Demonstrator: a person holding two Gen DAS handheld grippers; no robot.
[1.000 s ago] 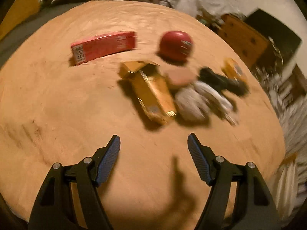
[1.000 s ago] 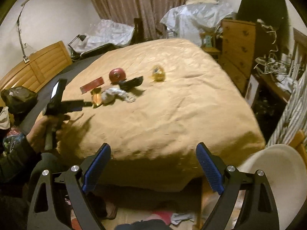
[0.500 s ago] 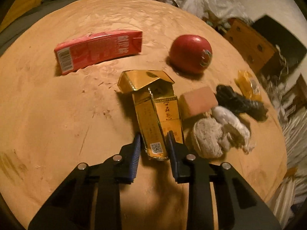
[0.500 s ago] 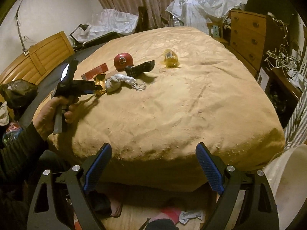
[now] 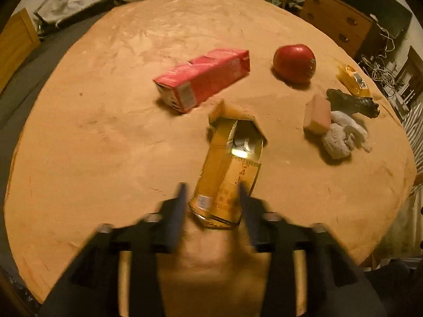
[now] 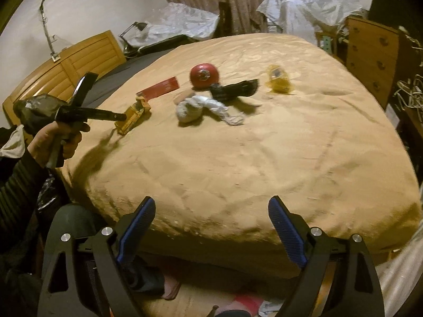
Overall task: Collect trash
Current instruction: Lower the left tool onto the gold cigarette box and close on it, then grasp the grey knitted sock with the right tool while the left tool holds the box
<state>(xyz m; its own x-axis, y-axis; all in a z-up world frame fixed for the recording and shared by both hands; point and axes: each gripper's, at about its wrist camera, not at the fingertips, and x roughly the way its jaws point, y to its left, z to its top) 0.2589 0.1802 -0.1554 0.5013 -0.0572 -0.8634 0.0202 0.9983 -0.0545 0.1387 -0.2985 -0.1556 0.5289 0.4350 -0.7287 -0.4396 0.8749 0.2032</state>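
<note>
Trash lies on a tan bed cover (image 5: pixel 105 137). My left gripper (image 5: pixel 211 198) is shut on the near end of an open gold carton (image 5: pixel 230 169), which is lifted and tilted; it also shows in the right wrist view (image 6: pixel 133 116). Beyond lie a red carton (image 5: pixel 203 79), a red ball-shaped object (image 5: pixel 294 62), a pink block (image 5: pixel 317 113), crumpled grey-white tissue (image 5: pixel 341 140), a black wrapper (image 5: pixel 351 103) and a yellow wrapper (image 5: pixel 353 79). My right gripper (image 6: pixel 211 227) is open and empty, off the bed's near edge.
A wooden dresser (image 6: pixel 372 52) stands right of the bed, with cables beside it. A wooden headboard (image 6: pixel 66 63) and plastic-covered furniture (image 6: pixel 185 23) stand behind. A black bag (image 6: pixel 34 111) sits by the left hand. Clutter lies on the floor (image 6: pixel 246 301) below the right gripper.
My left gripper moved onto the gold carton, shut on its near end and lifted it, turning it. My right gripper moved a little closer to the bed and stayed open.
</note>
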